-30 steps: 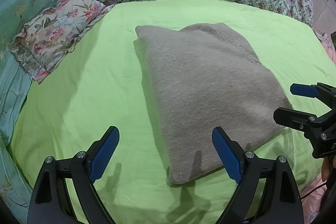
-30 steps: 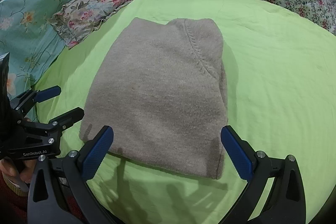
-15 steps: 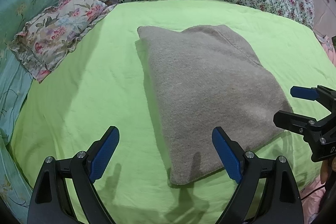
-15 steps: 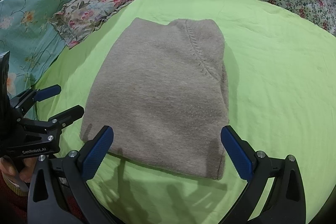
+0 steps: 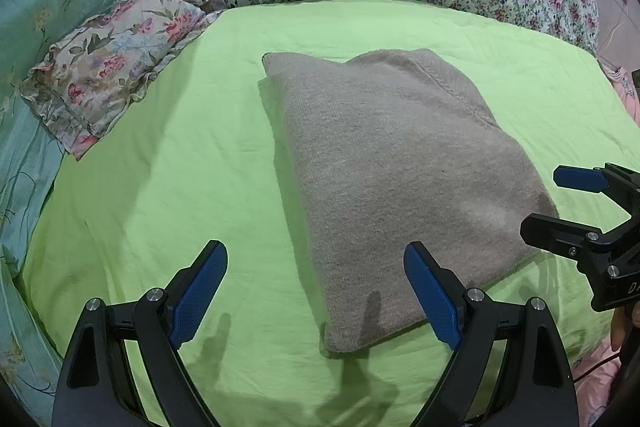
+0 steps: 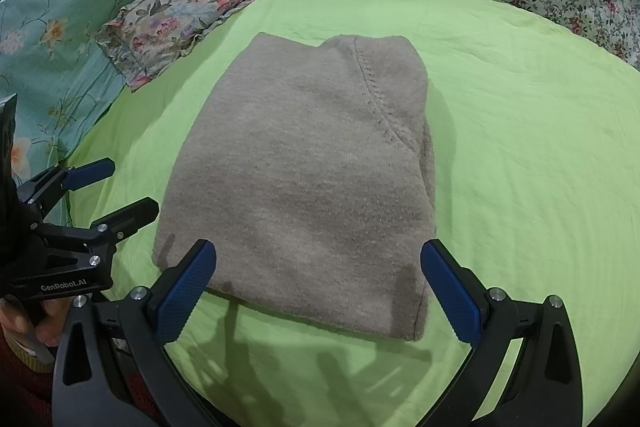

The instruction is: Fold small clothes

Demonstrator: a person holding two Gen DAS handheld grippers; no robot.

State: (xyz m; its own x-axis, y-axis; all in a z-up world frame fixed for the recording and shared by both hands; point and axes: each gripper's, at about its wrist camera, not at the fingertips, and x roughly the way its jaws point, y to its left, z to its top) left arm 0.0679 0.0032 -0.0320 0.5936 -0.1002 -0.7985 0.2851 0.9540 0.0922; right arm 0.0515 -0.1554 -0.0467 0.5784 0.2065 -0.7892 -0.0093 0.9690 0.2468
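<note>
Sweater point(image 5: 400, 183), grey knit, lies folded flat on green bed sheet point(image 5: 160, 187), same spot as a second ago. Left tongs point(image 5: 316, 291) and right tongs point(image 6: 320, 291) both still wide open, holding nothing, hovering at its near edge. Floral pillow point(image 5: 108, 67) far left.

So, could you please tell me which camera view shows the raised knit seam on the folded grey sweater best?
The right wrist view: the seam runs down the grey sweater near the frame's middle, its stitches distinct. In the left wrist view the same seam sits farther off toward the sweater's far right edge, foreshortened and fainter.
</note>
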